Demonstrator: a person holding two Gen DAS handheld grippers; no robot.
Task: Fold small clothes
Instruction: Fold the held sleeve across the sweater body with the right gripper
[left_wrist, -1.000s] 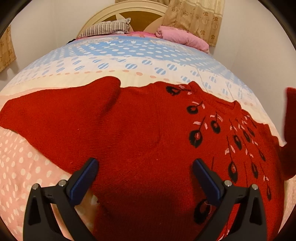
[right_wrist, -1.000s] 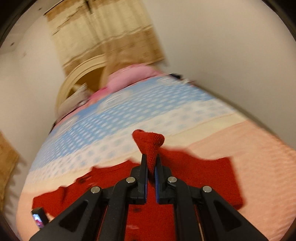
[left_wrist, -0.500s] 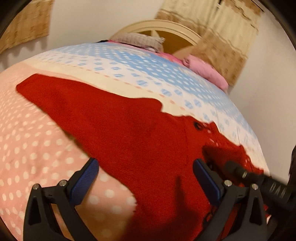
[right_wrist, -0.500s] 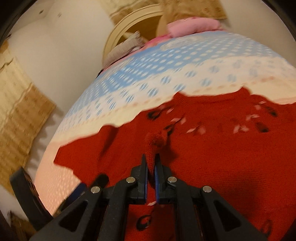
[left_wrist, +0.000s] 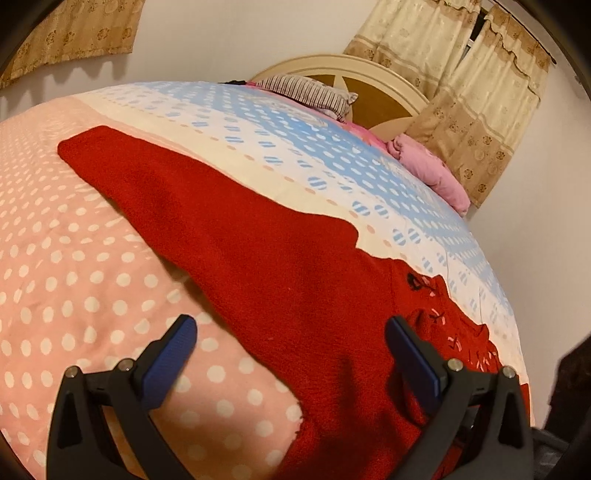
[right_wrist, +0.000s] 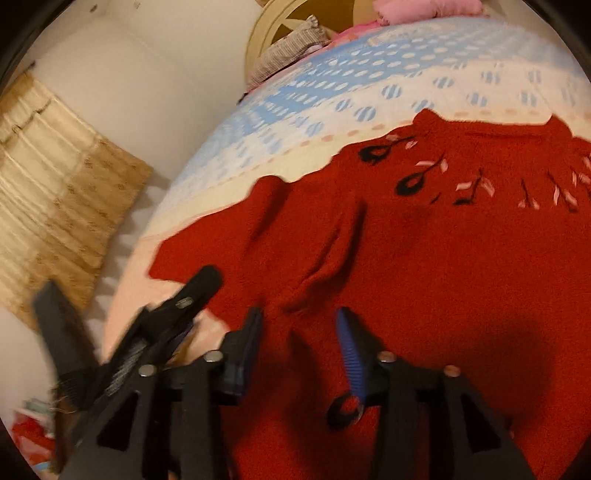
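A red knit sweater (left_wrist: 280, 266) with black and pink embroidery lies spread on the bed. In the left wrist view its left sleeve (left_wrist: 122, 166) stretches out flat to the far left. My left gripper (left_wrist: 291, 347) is open and empty, just above the sweater's lower left edge. In the right wrist view the sweater (right_wrist: 461, 258) fills the frame, and the folded-in right sleeve (right_wrist: 317, 266) lies across its body. My right gripper (right_wrist: 299, 332) is open, just behind that sleeve's end. The left gripper (right_wrist: 192, 295) shows at lower left there.
The bed has a pink, cream and blue dotted cover (left_wrist: 74, 280). A striped pillow (left_wrist: 310, 94) and a pink bundle (left_wrist: 428, 170) lie by the headboard (left_wrist: 369, 74). Curtains (left_wrist: 472, 85) hang behind, and a wall is close on the right.
My right gripper carried the sleeve end over the sweater's body, opened and let it go. My left gripper swung left toward the outstretched left sleeve, staying open.
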